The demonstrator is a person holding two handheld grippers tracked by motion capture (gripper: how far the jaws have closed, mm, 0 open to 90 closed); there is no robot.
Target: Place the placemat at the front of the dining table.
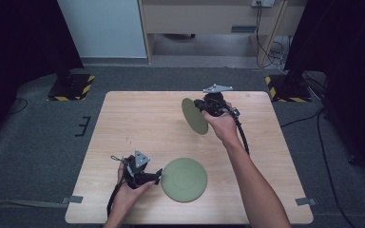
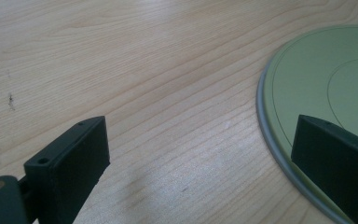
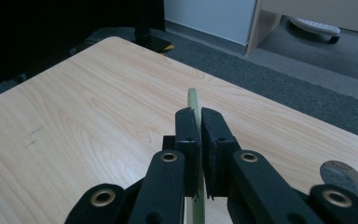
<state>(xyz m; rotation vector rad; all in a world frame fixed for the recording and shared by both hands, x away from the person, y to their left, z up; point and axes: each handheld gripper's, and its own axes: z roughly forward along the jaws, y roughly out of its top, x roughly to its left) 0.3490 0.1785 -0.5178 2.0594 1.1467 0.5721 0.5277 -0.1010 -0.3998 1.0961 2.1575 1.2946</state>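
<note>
Holding a green plate (image 1: 194, 115) on edge at 1 o'clock above the tabletop (image 1: 138, 118), the right gripper (image 1: 208, 105) has its jaws clamped on the rim. The left gripper (image 1: 158, 175), jaws apart, waits beside the flat plate (image 1: 184, 179) at 6 o'clock. Such a thin rim grip may let the plate swing or slip.

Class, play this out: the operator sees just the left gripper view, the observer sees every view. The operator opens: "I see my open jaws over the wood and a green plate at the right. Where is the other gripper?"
Observer: In the high view the right gripper is raised over the far side of the table.
Operator: Is it carrying anything?
Observer: Yes, a second green plate, held on edge rather than flat.
Operator: How firm is that grip?
Observer: The right gripper view shows both jaws closed on the plate's thin rim.
Operator: And my own plate?
Observer: The flat plate lies alone near the front edge, with the left gripper just beside its left rim.
</note>
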